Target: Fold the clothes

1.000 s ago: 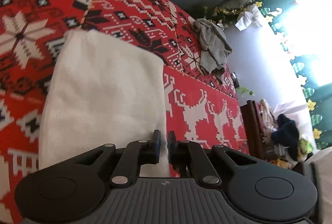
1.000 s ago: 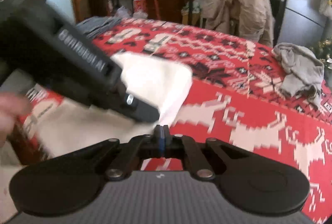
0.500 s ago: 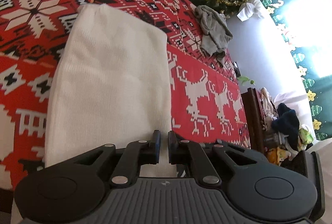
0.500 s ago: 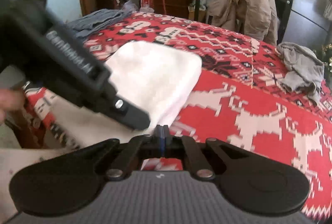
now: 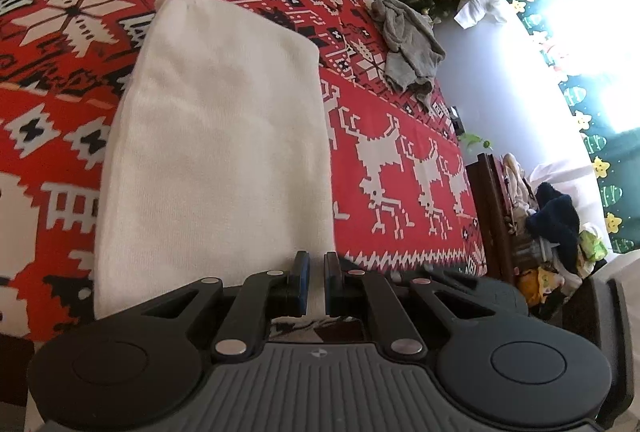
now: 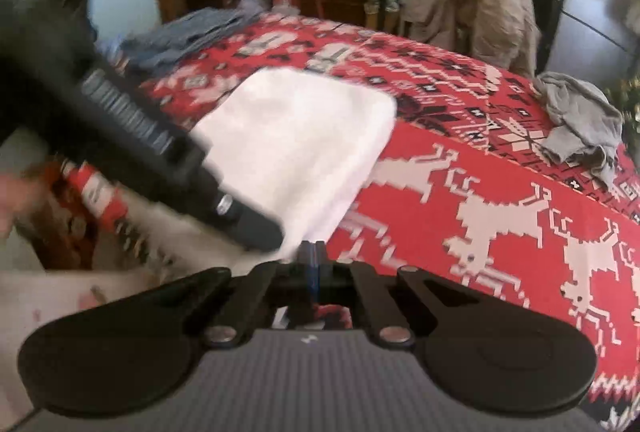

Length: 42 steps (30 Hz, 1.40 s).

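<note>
Across the left wrist view, a folded white cloth lies flat on the red patterned tablecloth, its long side running from the near table edge toward the far left. The left gripper sits at the cloth's near right corner with its blue-padded fingers a narrow gap apart, holding nothing. Farther off to the right, a crumpled grey garment rests on the tablecloth, well apart from the cloth, and a heap of clothes sits beyond the table at the right. Seen from the right wrist view, the white cloth lies in the middle distance on the tablecloth, with its near end hanging toward the table edge. The right gripper has its fingers pressed together just at the cloth's near corner; whether fabric is pinched between them cannot be told. The left gripper crosses the left of this view, blurred, over the cloth's near left part. The grey garment lies far right, and a tan jacket hangs over a chair behind the table.
</note>
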Each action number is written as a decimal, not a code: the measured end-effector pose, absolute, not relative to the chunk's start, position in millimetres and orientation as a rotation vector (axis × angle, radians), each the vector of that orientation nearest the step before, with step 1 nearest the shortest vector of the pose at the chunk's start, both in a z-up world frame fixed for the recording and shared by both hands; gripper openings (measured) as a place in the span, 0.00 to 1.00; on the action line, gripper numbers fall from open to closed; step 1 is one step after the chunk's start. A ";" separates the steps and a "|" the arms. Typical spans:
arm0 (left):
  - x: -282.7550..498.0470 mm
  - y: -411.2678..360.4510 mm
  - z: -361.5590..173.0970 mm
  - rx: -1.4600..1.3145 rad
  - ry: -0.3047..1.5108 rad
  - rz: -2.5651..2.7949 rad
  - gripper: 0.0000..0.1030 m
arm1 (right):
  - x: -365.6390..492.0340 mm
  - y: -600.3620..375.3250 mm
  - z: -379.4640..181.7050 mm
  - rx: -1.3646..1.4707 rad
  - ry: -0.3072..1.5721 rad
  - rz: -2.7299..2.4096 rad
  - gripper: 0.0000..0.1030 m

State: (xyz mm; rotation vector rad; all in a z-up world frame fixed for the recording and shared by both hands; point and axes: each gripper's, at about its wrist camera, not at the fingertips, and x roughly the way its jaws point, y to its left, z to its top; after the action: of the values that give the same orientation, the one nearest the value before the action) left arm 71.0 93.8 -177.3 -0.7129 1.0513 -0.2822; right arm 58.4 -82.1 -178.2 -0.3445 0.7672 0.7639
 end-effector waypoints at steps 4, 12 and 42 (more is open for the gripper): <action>64.4 95.8 -172.2 -0.679 1.040 -0.277 0.06 | 52.5 -98.5 -175.2 -0.311 0.805 0.770 0.02; 65.6 144.6 -137.2 -0.597 0.884 -0.149 0.41 | 101.5 -121.9 -154.6 -0.121 0.796 0.622 0.18; 155.7 197.1 -168.3 -0.542 0.829 -0.103 0.17 | 238.8 -57.5 -160.9 0.052 0.797 0.533 0.05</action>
State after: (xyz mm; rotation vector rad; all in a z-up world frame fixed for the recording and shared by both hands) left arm 155.7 197.1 -168.3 -0.5420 0.8292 -0.1032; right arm 238.8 -57.5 -160.9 0.0524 0.7970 0.5333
